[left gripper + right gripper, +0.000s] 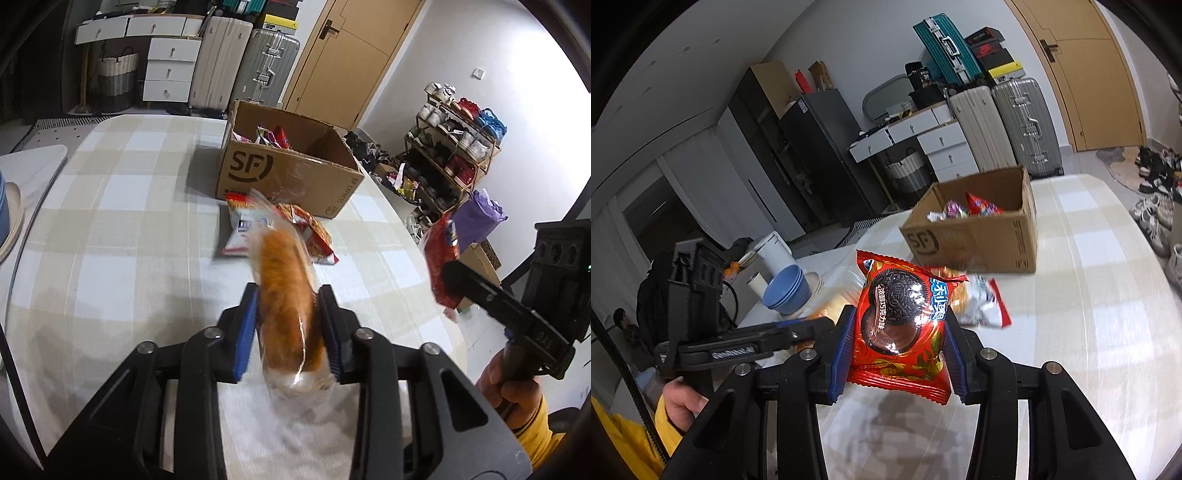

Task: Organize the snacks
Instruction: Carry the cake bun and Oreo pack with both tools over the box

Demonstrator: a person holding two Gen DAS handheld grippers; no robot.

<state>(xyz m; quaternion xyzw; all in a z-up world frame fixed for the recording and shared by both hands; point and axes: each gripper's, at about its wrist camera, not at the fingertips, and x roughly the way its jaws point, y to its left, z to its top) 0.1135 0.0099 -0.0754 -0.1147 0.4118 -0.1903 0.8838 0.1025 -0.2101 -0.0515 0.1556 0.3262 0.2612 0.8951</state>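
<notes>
Between the blue ribbed pads (pixel 246 332) of your left gripper (pixel 287 291) sits a golden-brown bread roll (pixel 284 295) in a clear, crinkly plastic wrapper, clamped along its sides and raised off the table; it is blurred. Your right gripper (pixel 899 321) is clenched on a glossy red Oreo packet (pixel 899 328), a flat foil pillow with crimped ends, printed with two dark embossed cookies.

Only the right wrist view gives you that printed face. From the left wrist view the same packet (pixel 441 258) is a thin red edge at the right, gripped by the black arm of the other tool, with your hand (pixel 513 387) and a yellow sleeve (pixel 535 424) beneath it.

Just beyond the roll, two loose snack bags (pixel 280 236) lie flat on the table, red, white and orange, overlapping each other. Farther off stands an open brown cardboard box (pixel 288 173), corrugated, stamped SF on its near wall, with several bright wrappers inside. A soft cloth of beige and white checks covers the table (pixel 122 221).

At the left of the right wrist view you get a stack of blue bowls (pixel 786 291) near the table's edge, and your left gripper's black body. The left wrist view alone shows the wooden shoe rack (pixel 458 147) at far right. Hard-shell suitcases (pixel 1004 125) and white drawers (pixel 938 144) line the far wall.
</notes>
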